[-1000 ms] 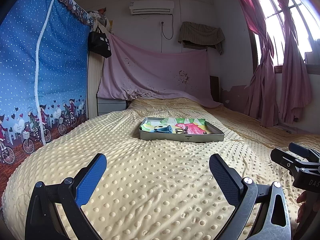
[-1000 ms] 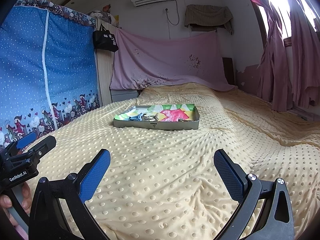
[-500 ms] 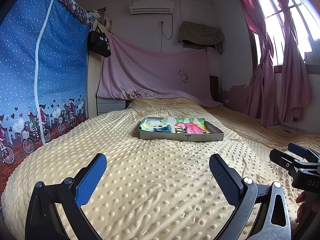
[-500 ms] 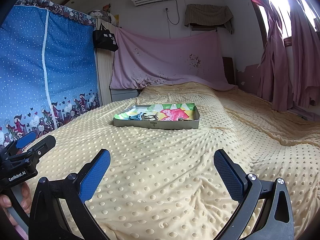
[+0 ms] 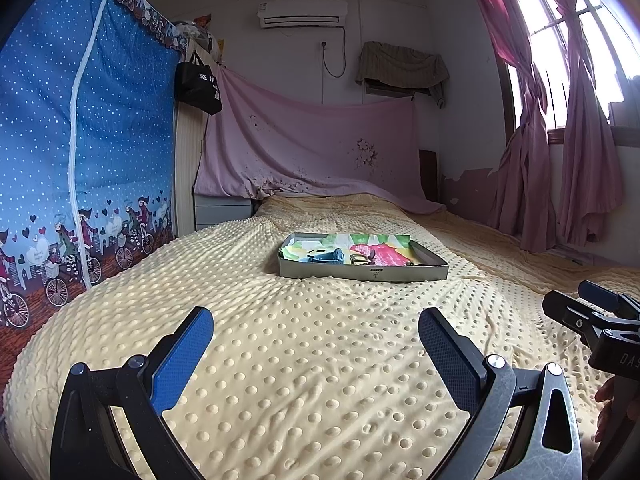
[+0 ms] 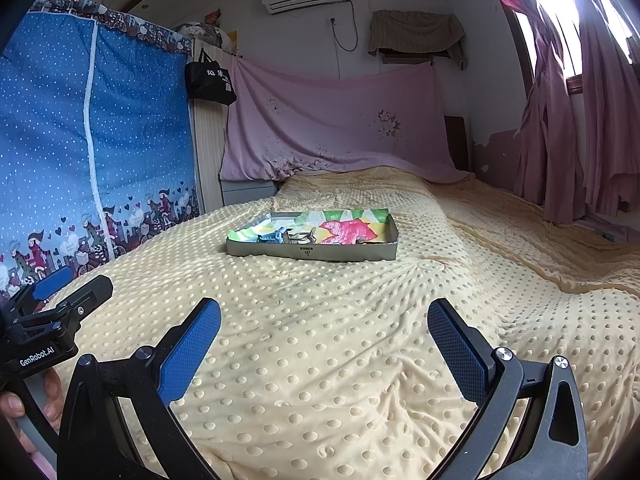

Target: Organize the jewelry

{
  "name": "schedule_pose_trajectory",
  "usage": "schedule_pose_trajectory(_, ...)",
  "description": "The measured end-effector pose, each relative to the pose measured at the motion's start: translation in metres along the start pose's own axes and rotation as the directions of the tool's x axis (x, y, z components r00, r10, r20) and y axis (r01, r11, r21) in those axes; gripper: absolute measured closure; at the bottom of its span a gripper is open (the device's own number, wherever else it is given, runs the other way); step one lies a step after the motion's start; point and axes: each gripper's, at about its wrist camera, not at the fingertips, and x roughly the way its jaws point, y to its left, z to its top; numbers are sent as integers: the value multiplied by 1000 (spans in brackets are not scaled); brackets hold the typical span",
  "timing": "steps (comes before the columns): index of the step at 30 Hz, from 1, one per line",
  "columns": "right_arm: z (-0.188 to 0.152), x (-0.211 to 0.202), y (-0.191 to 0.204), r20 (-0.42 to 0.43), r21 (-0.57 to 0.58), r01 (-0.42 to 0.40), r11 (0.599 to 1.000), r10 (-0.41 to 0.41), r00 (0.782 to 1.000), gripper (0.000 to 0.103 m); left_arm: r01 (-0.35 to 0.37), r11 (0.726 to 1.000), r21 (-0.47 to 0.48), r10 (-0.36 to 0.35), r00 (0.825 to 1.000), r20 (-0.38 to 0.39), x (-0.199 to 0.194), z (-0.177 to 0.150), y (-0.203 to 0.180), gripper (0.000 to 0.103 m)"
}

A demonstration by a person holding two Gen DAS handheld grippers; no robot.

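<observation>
A shallow grey tray (image 5: 362, 274) with a colourful paper lining lies in the middle of the bed; it also shows in the right wrist view (image 6: 312, 253). Small jewelry pieces lie in it: a blue item (image 5: 330, 257) and metal pieces (image 6: 300, 236), too small to make out. My left gripper (image 5: 316, 334) is open and empty, well short of the tray. My right gripper (image 6: 324, 330) is open and empty, also well short of it. Each gripper shows at the edge of the other's view: the right (image 5: 588, 312), the left (image 6: 60, 292).
The yellow dotted bedspread (image 5: 300, 360) covers the bed. A blue fabric wardrobe (image 5: 80, 140) stands along the left. A pink sheet (image 5: 312, 148) hangs at the head. Pink curtains (image 5: 560, 140) and a window are on the right.
Both grippers have crept slightly toward the tray; the tray sits a little lower and larger in the right wrist view. Both jaws stay open.
</observation>
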Motion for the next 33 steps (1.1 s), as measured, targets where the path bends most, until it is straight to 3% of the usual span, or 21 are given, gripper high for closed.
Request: schedule_pose_trajectory(33,4,-5,-1,15,1,-3,1000,3,1000,1,-7,1000,13,7,1000,-2,-1,-3,-3,0)
